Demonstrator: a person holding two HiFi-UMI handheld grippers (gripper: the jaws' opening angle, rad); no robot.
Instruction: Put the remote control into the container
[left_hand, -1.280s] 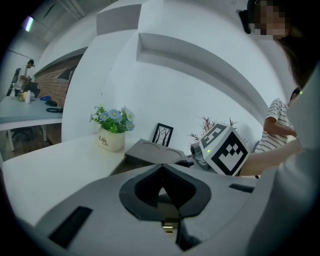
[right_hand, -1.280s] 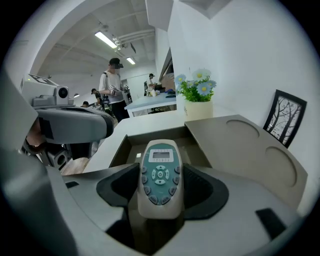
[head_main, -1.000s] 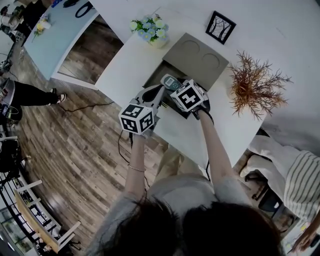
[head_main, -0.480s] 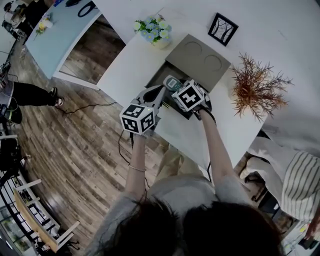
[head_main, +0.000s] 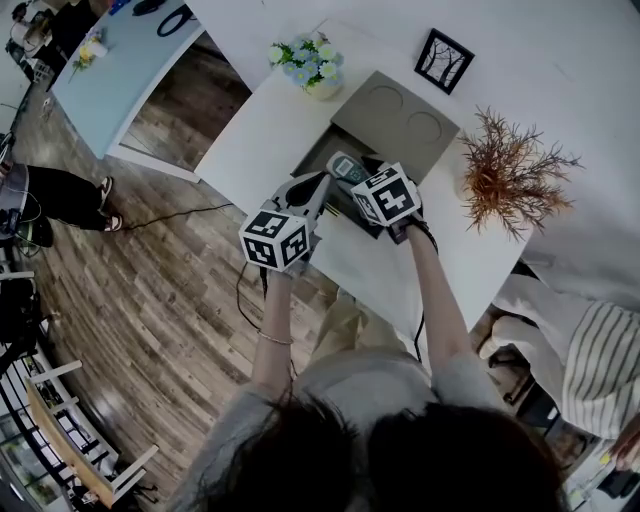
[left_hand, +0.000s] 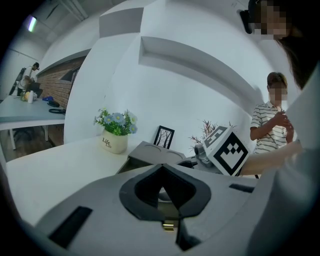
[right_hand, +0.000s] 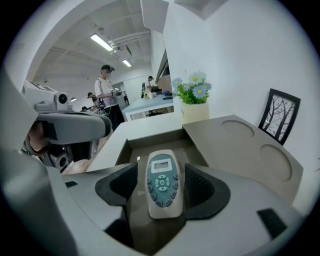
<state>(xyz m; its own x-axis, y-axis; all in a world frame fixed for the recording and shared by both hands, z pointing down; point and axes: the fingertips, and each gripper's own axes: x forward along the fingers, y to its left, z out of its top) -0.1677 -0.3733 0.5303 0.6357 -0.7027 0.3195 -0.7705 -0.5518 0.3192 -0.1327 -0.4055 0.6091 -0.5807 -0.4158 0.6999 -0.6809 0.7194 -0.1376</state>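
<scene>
A: Head view: white counter above a wood floor. Grey container stands open, and its lid, with two round recesses, adjoins the far edge.
B: Remote control?
A: Between the jaws of the right hand-held gripper, over the container's open well. Jaws are opening, and a gap shows on the remote's left side. Can't tell if it rests on the bottom.
B: Does the head view confirm?
A: Barely. The gripper covers most of it and only the screen end pokes out. The right gripper view gives the detail: pale casing, teal-grey face up, small screen at the far end, round buttons below.
B: Left hand-held gripper?
A: Its own view shows the jaw tips together with nothing gripped. It also shows the right one side-on, and a person in a striped shirt behind.
</scene>
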